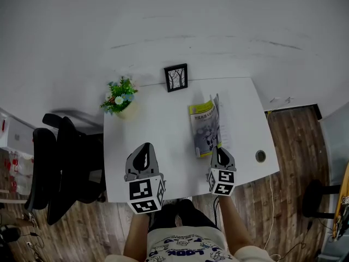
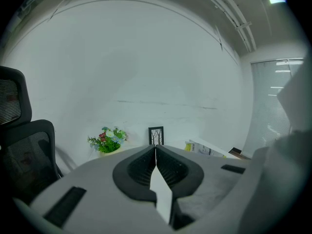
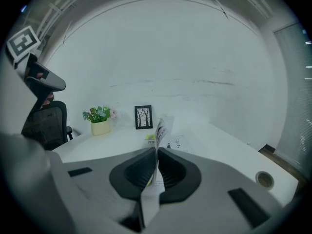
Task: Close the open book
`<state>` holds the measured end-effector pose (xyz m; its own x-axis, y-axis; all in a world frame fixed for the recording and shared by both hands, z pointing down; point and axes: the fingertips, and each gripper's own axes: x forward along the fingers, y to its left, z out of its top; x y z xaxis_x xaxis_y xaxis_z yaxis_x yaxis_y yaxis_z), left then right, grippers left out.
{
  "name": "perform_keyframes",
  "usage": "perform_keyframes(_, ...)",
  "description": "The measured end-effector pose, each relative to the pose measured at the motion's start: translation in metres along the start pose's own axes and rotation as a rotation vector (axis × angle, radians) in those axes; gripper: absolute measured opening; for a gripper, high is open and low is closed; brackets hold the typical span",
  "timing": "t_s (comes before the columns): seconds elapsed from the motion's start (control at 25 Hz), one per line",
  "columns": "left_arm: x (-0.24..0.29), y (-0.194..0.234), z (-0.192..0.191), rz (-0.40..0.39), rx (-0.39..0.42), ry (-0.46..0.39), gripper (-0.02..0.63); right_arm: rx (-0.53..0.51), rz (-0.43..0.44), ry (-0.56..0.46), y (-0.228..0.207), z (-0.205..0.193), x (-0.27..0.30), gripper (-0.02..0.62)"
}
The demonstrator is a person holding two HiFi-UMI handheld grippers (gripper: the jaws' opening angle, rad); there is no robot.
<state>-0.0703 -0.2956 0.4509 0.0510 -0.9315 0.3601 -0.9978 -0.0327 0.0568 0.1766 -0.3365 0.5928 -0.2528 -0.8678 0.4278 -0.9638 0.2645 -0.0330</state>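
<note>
- A white table [image 1: 169, 162] is seen from above, with a potted plant [image 1: 120, 98] and a framed picture [image 1: 175, 77] at its far edge.
- The book [image 1: 205, 129] lies on the table's right half, its pages lifted upright.
- The right gripper [image 1: 220, 150] is clamped on the near edge of the raised pages [image 3: 161, 130].
- The left gripper [image 1: 144, 148] is held above the table with its jaws pressed together, holding nothing.

Wht table [image 1: 163, 146] over brown wood-grain floor [image 1: 294, 146]; blk chair [image 1: 60, 162] left of table. On table: book [image 1: 204, 125] w/ yellow-green cover & blk-on-wht print, blk frame [image 1: 176, 77] w/ tree silhouettes, green plant [image 1: 120, 96] w/ red, wht, blue blooms, cream pot [image 3: 100, 127]. At table's near edge: grey left gripper [image 1: 145, 148] & right gripper [image 1: 220, 152], blk-wht square markers [image 1: 143, 192].
</note>
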Motion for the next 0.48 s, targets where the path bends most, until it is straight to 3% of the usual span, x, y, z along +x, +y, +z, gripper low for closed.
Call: perform_keyframes(0.48, 0.017, -0.026, 0.001, -0.037, 0.028, 0.01, 0.023, 0.17, -0.064, 0.063, -0.035, -0.031, 0.012, 0.037)
